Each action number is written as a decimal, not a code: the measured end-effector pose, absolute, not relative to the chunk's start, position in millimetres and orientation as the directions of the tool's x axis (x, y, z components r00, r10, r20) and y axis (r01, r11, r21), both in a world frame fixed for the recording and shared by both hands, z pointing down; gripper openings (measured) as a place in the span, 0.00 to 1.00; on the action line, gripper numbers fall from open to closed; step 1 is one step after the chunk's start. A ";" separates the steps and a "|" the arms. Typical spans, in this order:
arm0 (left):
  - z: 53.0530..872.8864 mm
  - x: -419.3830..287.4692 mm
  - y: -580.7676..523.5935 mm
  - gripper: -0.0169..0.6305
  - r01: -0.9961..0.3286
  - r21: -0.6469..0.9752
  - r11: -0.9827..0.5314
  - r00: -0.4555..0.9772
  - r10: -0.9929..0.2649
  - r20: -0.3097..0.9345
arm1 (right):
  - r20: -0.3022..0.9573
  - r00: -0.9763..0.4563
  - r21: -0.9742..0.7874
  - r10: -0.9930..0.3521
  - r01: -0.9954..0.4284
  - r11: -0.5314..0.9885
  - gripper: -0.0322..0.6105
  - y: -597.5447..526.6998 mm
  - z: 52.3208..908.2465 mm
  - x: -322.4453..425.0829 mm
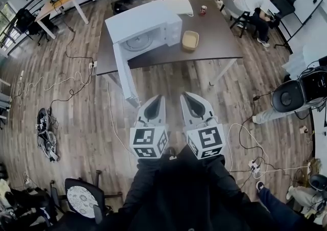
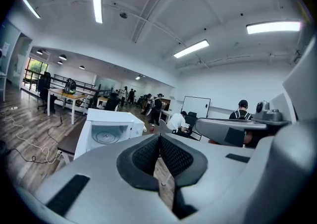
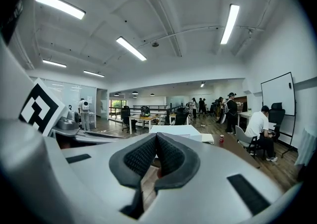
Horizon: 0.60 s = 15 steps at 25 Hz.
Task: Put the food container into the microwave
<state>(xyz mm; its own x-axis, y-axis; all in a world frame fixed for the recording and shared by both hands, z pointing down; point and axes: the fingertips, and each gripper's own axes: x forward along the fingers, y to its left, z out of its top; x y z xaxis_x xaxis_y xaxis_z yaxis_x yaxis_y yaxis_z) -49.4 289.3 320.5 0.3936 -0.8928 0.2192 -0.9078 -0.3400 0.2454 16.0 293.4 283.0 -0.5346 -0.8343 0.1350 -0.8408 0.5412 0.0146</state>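
Food container (image 1: 190, 40), one tan tub, sits on the bench (image 1: 214, 36) just right of the single microwave (image 1: 145, 30), near the front edge; only the head view shows it. The left gripper view looks into the microwave's open cavity, and the right gripper view catches one red can (image 3: 221, 139). The microwave door (image 1: 124, 74) swings out past the bench edge. Left gripper (image 1: 155, 103) and right gripper (image 1: 190, 101) hover side by side over open floor, well apart from the bench, each with jaws pressed together on nothing.
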 end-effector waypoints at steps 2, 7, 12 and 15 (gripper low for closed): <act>322.9 -52.2 287.3 0.08 -0.907 0.249 -0.340 0.395 -0.892 0.221 | 0.142 -0.537 0.018 -0.831 -0.838 0.545 0.09 291.2 284.9 11.4; 330.9 -50.6 275.1 0.08 -0.906 0.258 -0.336 0.395 -0.890 0.228 | 0.160 -0.550 0.023 -0.820 -0.828 0.560 0.09 279.1 292.3 8.6; 341.2 -45.6 242.5 0.08 -0.913 0.253 -0.319 0.379 -0.894 0.241 | 0.167 -0.570 0.012 -0.805 -0.815 0.579 0.09 243.7 301.5 10.8; 343.0 -45.0 210.1 0.08 -0.924 0.239 -0.298 0.353 -0.905 0.238 | 0.157 -0.593 0.009 -0.790 -0.799 0.601 0.09 210.4 304.8 10.4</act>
